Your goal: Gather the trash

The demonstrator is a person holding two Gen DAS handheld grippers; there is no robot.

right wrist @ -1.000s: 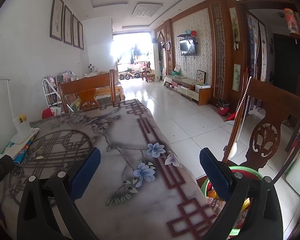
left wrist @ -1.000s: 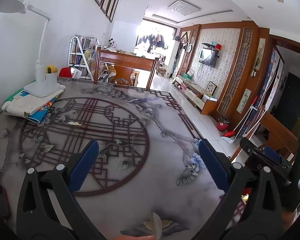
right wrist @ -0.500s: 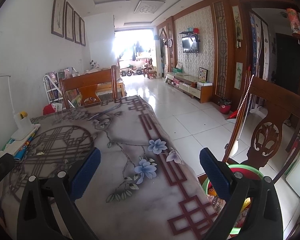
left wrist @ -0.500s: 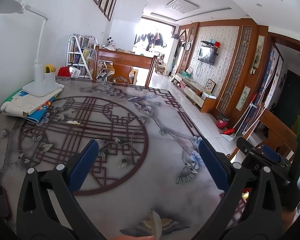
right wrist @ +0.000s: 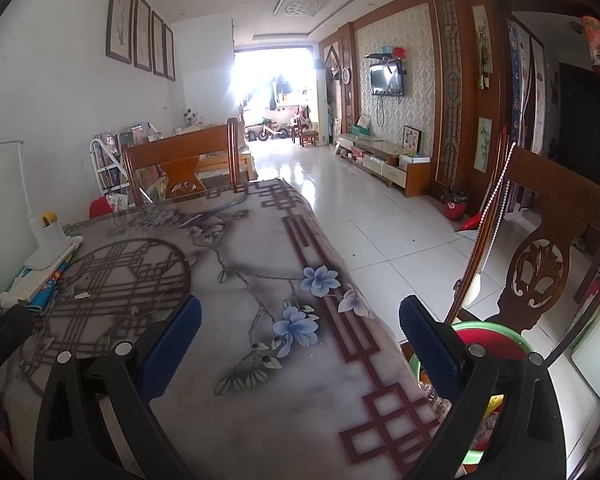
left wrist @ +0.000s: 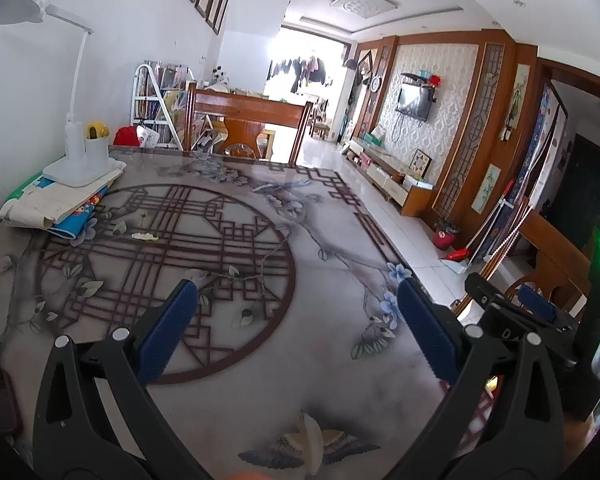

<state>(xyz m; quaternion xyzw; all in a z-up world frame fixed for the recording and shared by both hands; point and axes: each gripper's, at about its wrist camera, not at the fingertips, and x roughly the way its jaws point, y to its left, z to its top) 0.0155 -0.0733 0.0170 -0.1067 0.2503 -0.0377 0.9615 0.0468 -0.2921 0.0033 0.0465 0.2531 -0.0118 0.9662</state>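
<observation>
**A:** What colours are on the table (left wrist: 260,380)?

**B:** A grey, marbled cloth printed with a dark brown circular lattice (left wrist: 164,248), brown border lines, and pale blue flowers (right wrist: 320,280) with grey-green leaves.

**A:** And the tools?

**B:** Both the left gripper (left wrist: 298,332) and the right gripper (right wrist: 300,344) are black with blue finger pads (left wrist: 168,332).

**A:** Anything else?

**B:** A white lamp (left wrist: 80,152), a pale scrap (left wrist: 145,236) on the lattice, a reddish-brown carved chair (right wrist: 540,264), and a green-rimmed bin (right wrist: 496,330) with red inside.
</observation>
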